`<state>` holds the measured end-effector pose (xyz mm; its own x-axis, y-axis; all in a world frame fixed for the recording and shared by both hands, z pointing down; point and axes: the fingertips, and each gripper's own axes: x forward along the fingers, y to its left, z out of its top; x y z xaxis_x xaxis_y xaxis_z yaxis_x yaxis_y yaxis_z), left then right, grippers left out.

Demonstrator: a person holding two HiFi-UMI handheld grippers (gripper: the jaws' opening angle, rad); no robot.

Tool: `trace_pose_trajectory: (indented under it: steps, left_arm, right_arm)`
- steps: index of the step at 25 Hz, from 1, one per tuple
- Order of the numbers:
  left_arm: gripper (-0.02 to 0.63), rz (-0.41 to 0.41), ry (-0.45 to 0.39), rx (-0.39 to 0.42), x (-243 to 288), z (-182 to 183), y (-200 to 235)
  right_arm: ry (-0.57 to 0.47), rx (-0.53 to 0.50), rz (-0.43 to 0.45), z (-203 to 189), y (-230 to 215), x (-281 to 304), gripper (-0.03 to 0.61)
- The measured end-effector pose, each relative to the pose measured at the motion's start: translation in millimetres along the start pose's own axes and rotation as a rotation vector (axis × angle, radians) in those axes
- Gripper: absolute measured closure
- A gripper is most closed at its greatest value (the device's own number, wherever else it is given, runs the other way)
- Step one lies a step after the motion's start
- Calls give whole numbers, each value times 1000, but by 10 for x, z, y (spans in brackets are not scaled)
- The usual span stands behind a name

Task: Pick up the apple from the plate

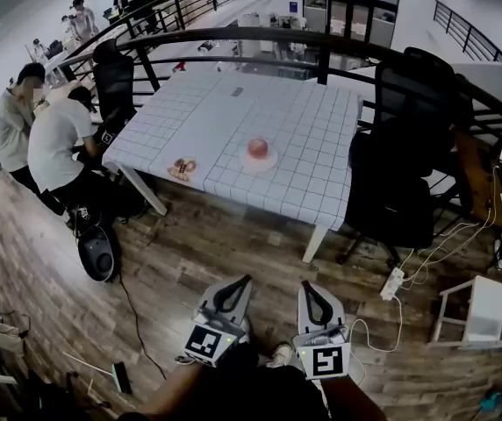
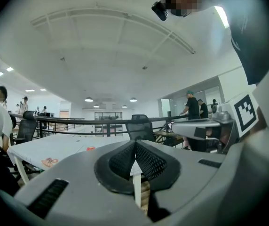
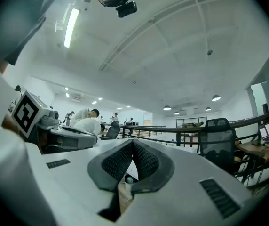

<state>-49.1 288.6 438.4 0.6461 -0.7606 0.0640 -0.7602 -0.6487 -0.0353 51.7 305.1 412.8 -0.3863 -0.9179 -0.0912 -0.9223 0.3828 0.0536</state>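
Observation:
A red apple rests on a small white plate near the front edge of a white gridded table. Both grippers are held low over the wooden floor, well short of the table. In the head view my left gripper and right gripper sit side by side, pointing level toward the table. Each is shut with nothing between its fingers. In the left gripper view the shut left gripper points at the table, where the apple shows as a small red spot. The right gripper also has its jaws closed together.
A brown pastry-like item lies on the table left of the plate. Black office chairs stand at the table's right and far left. People sit at the left. A power strip and cables lie on the floor by a white stool.

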Motion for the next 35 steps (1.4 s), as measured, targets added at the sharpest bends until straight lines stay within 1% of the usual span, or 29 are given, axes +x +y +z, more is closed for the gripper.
trace_pose_trajectory:
  steps: [3, 6, 8, 14, 18, 20, 22, 25, 28, 31, 35]
  left_arm:
    - [592, 16, -24, -13, 92, 46, 145]
    - [592, 9, -18, -15, 210, -23, 293]
    - [592, 7, -18, -26, 301, -14, 418]
    - [592, -58, -28, -16, 706, 16, 777]
    - [592, -85, -56, -28, 998, 122, 1065]
    - [592, -101, -66, -29, 1116, 150, 1186]
    - [592, -120, -62, -39, 1216, 136, 1289]
    - [592, -147, -50, -56, 1329, 87, 1420]
    - [592, -169, -47, -52, 1438, 54, 1541]
    - [592, -160, -35, -52, 1543, -24, 1710]
    - [592, -140, -18, -62, 1659, -103, 1840]
  right_arm:
    - [8, 12, -15, -24, -54, 113, 555]
    - [10, 15, -25, -66, -114, 285, 555]
    - [30, 1, -13, -126, -121, 430, 555]
    - [23, -10, 12, -74, -179, 1021, 555]
    - [16, -14, -22, -52, -241, 1418, 555]
    - [25, -35, -28, -81, -246, 1589, 555]
    - [34, -54, -31, -109, -245, 1744, 555]
    - [31, -36, -51, -103, -259, 1938, 555]
    - [63, -26, -79, -163, -321, 2051, 555]
    - [85, -15, -85, -170, -338, 2187, 555]
    - [62, -27, -68, -174, -414, 2385, 555]
